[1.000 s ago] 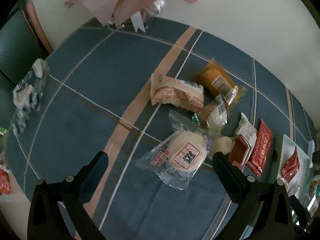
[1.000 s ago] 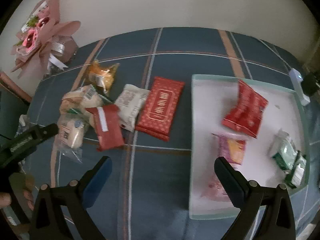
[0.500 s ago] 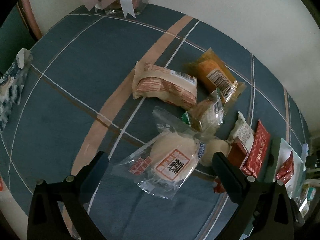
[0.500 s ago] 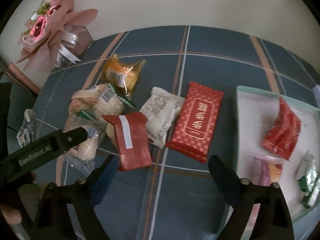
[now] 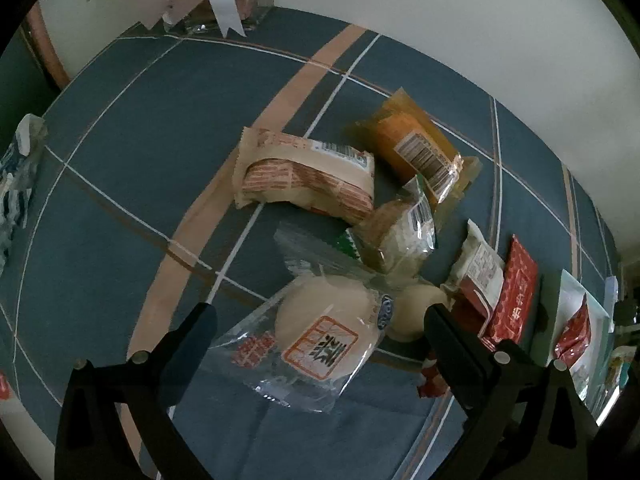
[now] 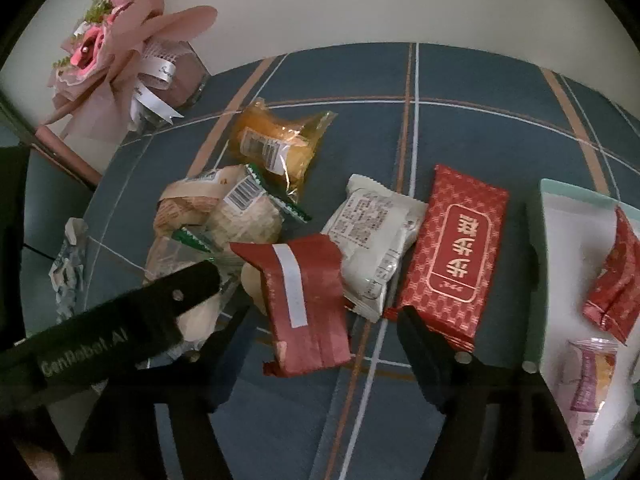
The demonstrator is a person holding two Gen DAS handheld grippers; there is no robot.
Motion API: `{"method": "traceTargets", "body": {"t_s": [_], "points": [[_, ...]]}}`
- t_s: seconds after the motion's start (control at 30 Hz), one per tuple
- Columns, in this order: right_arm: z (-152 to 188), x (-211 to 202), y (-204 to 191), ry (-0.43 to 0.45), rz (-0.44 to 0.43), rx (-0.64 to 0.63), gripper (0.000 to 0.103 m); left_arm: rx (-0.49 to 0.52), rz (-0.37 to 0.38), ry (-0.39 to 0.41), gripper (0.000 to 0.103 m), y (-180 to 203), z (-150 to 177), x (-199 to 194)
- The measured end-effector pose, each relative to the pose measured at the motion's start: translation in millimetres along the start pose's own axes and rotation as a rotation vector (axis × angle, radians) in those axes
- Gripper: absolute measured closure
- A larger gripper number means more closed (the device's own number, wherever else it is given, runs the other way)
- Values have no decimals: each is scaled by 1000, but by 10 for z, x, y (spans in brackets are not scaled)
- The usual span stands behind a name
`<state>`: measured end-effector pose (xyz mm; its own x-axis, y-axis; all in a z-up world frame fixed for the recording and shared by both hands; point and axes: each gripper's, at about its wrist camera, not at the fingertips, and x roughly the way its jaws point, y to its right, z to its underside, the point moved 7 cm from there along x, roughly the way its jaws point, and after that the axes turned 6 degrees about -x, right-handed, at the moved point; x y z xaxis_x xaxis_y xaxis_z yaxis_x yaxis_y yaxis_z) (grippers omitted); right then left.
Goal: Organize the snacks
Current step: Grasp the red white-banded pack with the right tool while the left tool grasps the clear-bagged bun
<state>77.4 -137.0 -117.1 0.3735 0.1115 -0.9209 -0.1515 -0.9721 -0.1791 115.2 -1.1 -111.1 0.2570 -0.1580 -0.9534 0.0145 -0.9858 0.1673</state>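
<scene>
My left tool (image 5: 318, 314) spread wide around the clear-wrapped bun (image 5: 320, 336), my right tool (image 6: 320, 316) just narrowing, not yet pinching the dark red packet (image 6: 306, 300), checked tabletop (image 6: 460, 136), tray (image 6: 568, 248) beside.

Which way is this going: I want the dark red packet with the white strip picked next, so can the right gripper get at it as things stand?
Probably yes. The right gripper is open, its jaws just closing, either side of the dark red packet, which lies on top with nothing over it.

Glossy clear plastic round bun wrapper (image 5: 316, 344), matt, perhaps paper dark red packet (image 6: 306, 304), woven-looking blue plaid tablecloth (image 5: 132, 128).
</scene>
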Motion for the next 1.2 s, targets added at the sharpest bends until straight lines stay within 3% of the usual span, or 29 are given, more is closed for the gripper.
{"method": "traceTargets", "body": {"t_s": [0.07,0.17,0.37,0.43,0.57,0.67,0.8,0.9,1.2], "points": [[4,29,-12,-3,-3,-3,29,1,3,-5,1,5,8,15],[-6,83,-36,-6,-13,-2,38,0,-1,-5,4,20,13,37],[-26,175,-71,-11,-23,5,39,-2,-4,-1,9,31,5,58],[-33,198,-82,-12,-22,4,39,0,-7,-2,16,29,10,62],[-23,255,-71,-18,-18,10,40,-1,-15,-12,16,22,28,96],[-21,279,-51,-21,-23,24,43,-6,-18,-13,26,17,28,103],[-31,273,-33,-15,-39,39,51,-3,-14,-15,28,29,33,112],[-12,251,-4,-11,-38,44,59,-3,-12,-16,35,44,33,126],[37,192,104,-13,-37,68,60,8,-22,-5,45,124,59,99]]}}
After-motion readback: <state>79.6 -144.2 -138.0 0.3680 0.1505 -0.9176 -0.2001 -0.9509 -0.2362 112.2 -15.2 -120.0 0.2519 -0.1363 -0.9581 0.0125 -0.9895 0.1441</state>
